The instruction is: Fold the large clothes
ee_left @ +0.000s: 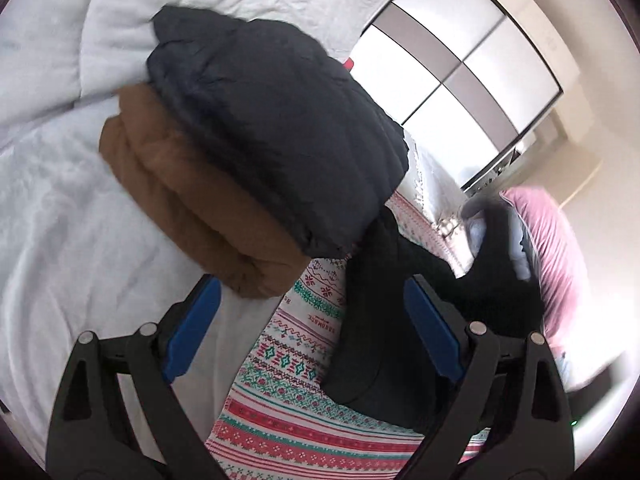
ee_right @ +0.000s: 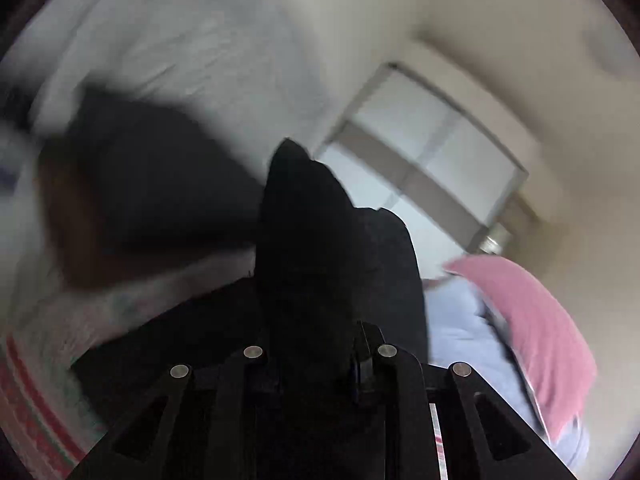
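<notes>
On the white bed [ee_left: 60,208], two folded jackets [ee_left: 240,168] sit stacked, while the left gripper [ee_left: 312,320] gapes empty and the right gripper [ee_right: 316,360], blurred, seemingly pinches an unfolded black garment [ee_right: 320,240].

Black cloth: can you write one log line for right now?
left gripper: open, empty | right gripper: shut on black cloth | brown and navy folded pile: on bed

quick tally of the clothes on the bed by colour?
Brown, folded: 1
Dark navy, folded on top of the brown one: 1
Black, unfolded, pinched in the right tongs: 1
Total: 3 garments. The patterned red-and-green cloth under them looks like a blanket, not counted.
</notes>
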A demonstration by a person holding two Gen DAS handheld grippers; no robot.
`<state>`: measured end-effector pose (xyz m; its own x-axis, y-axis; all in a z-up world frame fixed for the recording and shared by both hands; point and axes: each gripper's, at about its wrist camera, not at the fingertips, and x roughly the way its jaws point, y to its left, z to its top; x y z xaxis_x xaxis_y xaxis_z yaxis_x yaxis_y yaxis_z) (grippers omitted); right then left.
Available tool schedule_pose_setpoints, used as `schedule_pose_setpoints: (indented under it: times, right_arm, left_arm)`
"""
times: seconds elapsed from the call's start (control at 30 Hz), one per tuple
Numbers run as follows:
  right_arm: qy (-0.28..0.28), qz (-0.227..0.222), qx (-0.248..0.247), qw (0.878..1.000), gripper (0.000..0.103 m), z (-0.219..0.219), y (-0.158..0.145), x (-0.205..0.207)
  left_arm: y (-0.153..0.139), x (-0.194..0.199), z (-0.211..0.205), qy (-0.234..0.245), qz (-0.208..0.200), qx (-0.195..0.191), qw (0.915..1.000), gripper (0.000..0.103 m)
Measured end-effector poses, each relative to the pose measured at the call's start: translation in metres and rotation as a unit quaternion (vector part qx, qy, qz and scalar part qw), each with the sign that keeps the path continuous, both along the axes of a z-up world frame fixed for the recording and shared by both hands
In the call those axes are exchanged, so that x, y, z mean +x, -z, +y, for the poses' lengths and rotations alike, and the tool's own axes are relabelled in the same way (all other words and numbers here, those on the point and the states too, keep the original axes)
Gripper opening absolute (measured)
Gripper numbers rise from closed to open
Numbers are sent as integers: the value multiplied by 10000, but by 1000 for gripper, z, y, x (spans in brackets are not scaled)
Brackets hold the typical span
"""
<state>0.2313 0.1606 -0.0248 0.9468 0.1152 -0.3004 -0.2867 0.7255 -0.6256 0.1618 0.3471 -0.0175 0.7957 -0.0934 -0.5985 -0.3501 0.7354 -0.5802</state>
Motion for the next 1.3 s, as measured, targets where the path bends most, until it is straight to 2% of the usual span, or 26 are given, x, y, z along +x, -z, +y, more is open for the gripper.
schedule_pose_setpoints:
  times: [0.07,0.1,0.13,0.2,0.27,0.33,0.37,0.43,0.53,0.63,0.67,0.73,0.8,0.87,0.9,0.93,1.0,1.07,1.13,1.3]
  right_arm:
    - [-330,848,-579,9942,21,35,70,2]
    - [-353,848,-718,9932,22,40,90,-2]
    - [-411,609,-742,9945,22,38,99,-8]
    - [-430,655,-558,9954,26,28,94,-12]
    - [-509,1069,-358,9923,31,14,73,-8]
    - [-651,1274,-385,9890,48,3,57,-10]
    - [-800,1258,-398,9880,52,-5,47,-17]
    - [-1026,1091,-421,9878,71,-27,32,-37]
    - [-1042,773,-777,9885,77,-54,30,-52]
    - [-652,409,-1672,9829,77,-90,61,-48]
    - [-549,411,-1825,9808,77,-102,70,-43]
    - [-395,452,-1973,9785,77,-120,86,-36]
    - [-357,198,-1947,9800,76,-131,95,-34]
    - [-309,84,-1702,9849,65,-134,95,-30]
    - [-310,61,-1606,9865,51,-135,93,-26]
    - [-248,-49,-1616,9865,32,-136,94,-24]
    - [-142,-274,-2109,9770,26,-137,100,-18]
    - [-72,-205,-2258,9739,23,-149,100,-20]
    - [31,-139,-2309,9729,22,-156,104,-17]
    - [-71,-86,-2688,9631,23,-152,124,-19]
  left_arm:
    - [4,-1,3,23,25,-96,9999,93]
    - [6,1,1,50,53,-96,9999,93]
    - [8,3,0,81,92,-86,9999,93]
    - [8,7,-5,190,132,-35,9997,93]
    - [7,11,-13,347,118,89,9993,93]
    - [6,15,-21,449,124,185,9987,93]
    - [6,19,-28,560,109,190,9982,93]
    - [6,24,-39,746,124,191,9970,93]
    - [8,34,-59,1075,203,219,9938,93]
    - [6,42,-80,1300,245,482,9900,93]
    - [6,45,-87,1360,258,587,9886,93]
    - [8,52,-100,1498,318,784,9851,93]
    - [14,61,-114,1598,494,1012,9807,93]
    - [23,71,-124,1633,775,1255,9755,92]
    - [29,76,-127,1631,967,1383,9721,85]
    - [36,79,-130,1638,1123,1447,9693,73]
    - [46,81,-130,1730,1278,1255,9685,71]
    - [48,78,-131,1979,1168,947,9686,66]
    - [50,74,-136,2157,1110,856,9663,61]
    - [65,67,-156,2130,1363,1414,9571,61]
